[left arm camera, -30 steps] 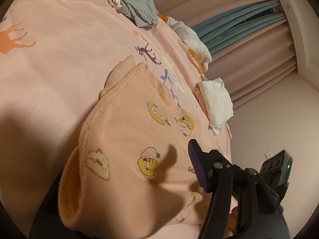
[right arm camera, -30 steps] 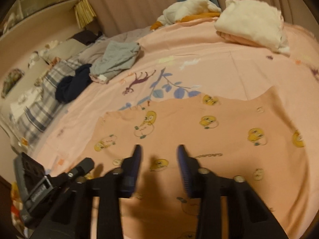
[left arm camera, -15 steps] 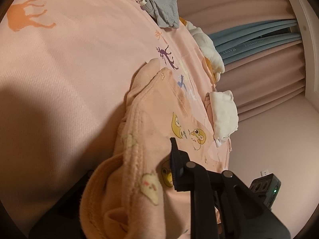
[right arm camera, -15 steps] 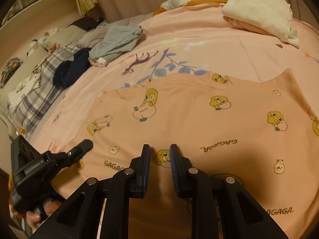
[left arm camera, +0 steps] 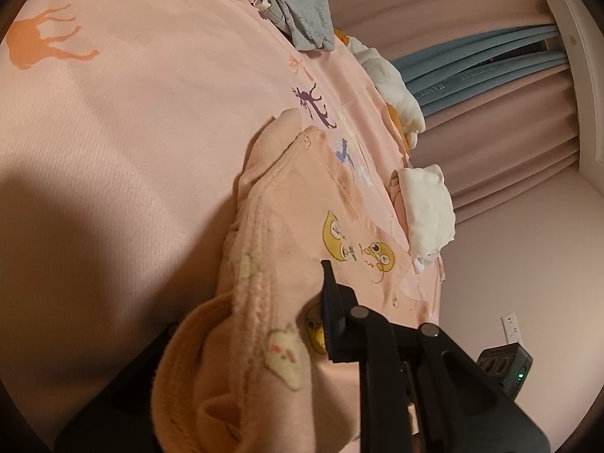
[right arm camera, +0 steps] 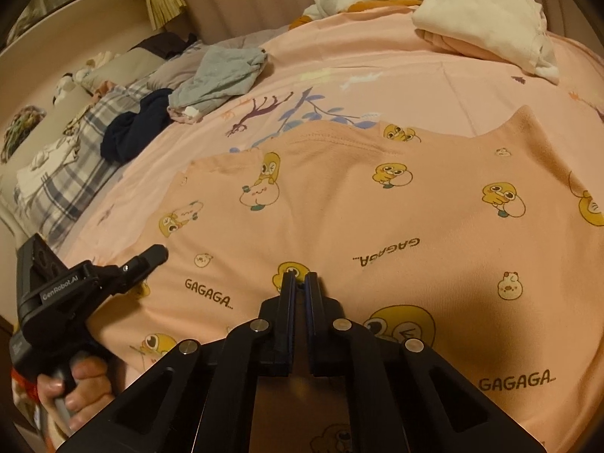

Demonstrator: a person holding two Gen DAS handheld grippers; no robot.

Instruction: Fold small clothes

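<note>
Peach-pink child's garment [right arm camera: 377, 204] spread flat across a pink bedsheet [right arm camera: 396, 71] printed with animals, near edge closest to both cameras. Soft knit, scattered with yellow cartoon ducks, small cream figures and the word "GAGAGA"; stitched hem along the far edge, 1 corner peaking up at the right.

Right gripper [right arm camera: 298, 283] low over the near middle of the cloth, fingers drawn almost together with a thin slit between; whether fabric sits pinched inside cannot be told. Left gripper [left arm camera: 264, 313] clamped on a bunched, ribbed corner of the same garment, cloth heaped over 1 finger and hiding it.

Likely step: securing 2 holds on the near edge before carrying it over. Best done by pinching only the garment, not the sheet beneath, lifting both holds level, and keeping the edge taut for a straight crease.

Elsewhere: grey clothes [right arm camera: 222, 75] at far left, white folded pile [right arm camera: 487, 22] at far right.
</note>
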